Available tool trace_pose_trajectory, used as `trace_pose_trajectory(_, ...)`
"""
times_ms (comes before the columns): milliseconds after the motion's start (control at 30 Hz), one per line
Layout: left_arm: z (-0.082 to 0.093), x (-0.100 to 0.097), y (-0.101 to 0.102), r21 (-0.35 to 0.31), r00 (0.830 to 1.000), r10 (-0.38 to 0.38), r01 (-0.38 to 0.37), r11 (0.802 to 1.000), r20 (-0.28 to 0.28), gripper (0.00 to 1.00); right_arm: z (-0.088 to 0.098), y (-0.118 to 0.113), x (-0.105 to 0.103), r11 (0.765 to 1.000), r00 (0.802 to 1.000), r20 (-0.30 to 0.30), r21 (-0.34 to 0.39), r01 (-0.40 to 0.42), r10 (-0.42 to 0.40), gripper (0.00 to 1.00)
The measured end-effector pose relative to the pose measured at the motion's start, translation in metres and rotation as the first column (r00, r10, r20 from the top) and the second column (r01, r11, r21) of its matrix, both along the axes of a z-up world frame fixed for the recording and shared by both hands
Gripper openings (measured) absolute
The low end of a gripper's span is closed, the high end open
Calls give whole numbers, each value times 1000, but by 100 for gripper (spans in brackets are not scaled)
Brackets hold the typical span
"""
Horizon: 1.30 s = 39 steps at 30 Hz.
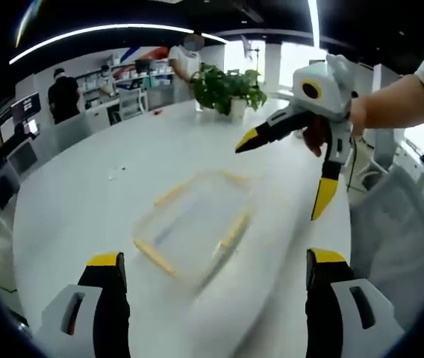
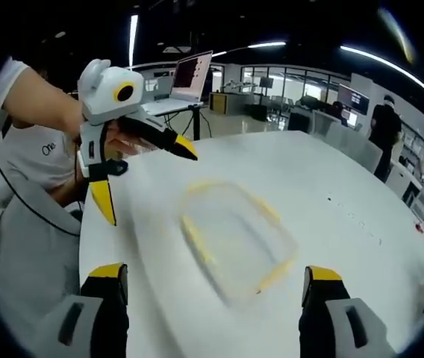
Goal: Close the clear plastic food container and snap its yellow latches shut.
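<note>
The clear plastic container [image 1: 197, 227] with yellow latches lies flat on the white table [image 1: 85, 201], just ahead of my left gripper [image 1: 216, 261], which is open and holds nothing. It is blurred, so I cannot tell how its lid or latches stand. My right gripper [image 1: 283, 173] hangs open above the container's far right side. In the right gripper view the container [image 2: 234, 231] sits between and ahead of my open right gripper [image 2: 213, 274]. There the left gripper [image 2: 146, 179] hovers open at the upper left, beside the container.
A potted plant [image 1: 227, 88] stands at the table's far end. People [image 1: 64, 95] stand by shelves in the background. A grey chair [image 1: 398, 224] is by the table's right edge. A laptop [image 2: 189, 74] sits on a stand beyond the table. The person's arm [image 1: 395, 101] holds the right gripper.
</note>
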State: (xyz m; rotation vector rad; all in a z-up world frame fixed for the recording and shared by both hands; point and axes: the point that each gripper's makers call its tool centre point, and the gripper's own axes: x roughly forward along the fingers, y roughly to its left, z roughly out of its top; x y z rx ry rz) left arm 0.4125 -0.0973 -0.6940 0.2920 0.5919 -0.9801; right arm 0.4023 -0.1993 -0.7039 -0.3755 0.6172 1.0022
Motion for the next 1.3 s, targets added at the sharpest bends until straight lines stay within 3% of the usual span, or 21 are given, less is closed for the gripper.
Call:
trace_pose_trajectory(233, 15, -19, -3, -16, 1000, 16, -16, 1000, 16, 99, 20, 0, -16, 999, 999, 28, 48, 22, -23, 97)
trace_pose_trajectory(400, 21, -36, -3, -28, 1000, 27, -26, 999, 12, 99, 26, 0, -28, 1000, 998, 60, 25, 6, -8, 96)
trace_pose_trajectory(467, 26, -42, -3, -47, 999, 45, -44, 998, 16, 99, 31, 2, -35, 999, 998, 59, 49, 7, -9, 97)
trace_pose_trajectory(767, 28, -71, -1, -47, 998, 56, -55, 997, 1, 99, 38, -2, -57, 999, 997, 73, 45, 0, -4, 97)
trace_pose_trajectory(1133, 32, -103, 4, -42, 998, 58, -58, 997, -1, 99, 44, -14, -75, 992, 995, 68, 101, 71, -78, 96)
trace_pose_trajectory(1300, 32, -115, 5, -62, 998, 69, -69, 996, -15, 99, 45, -16, -92, 989, 994, 63, 121, 87, -95, 96)
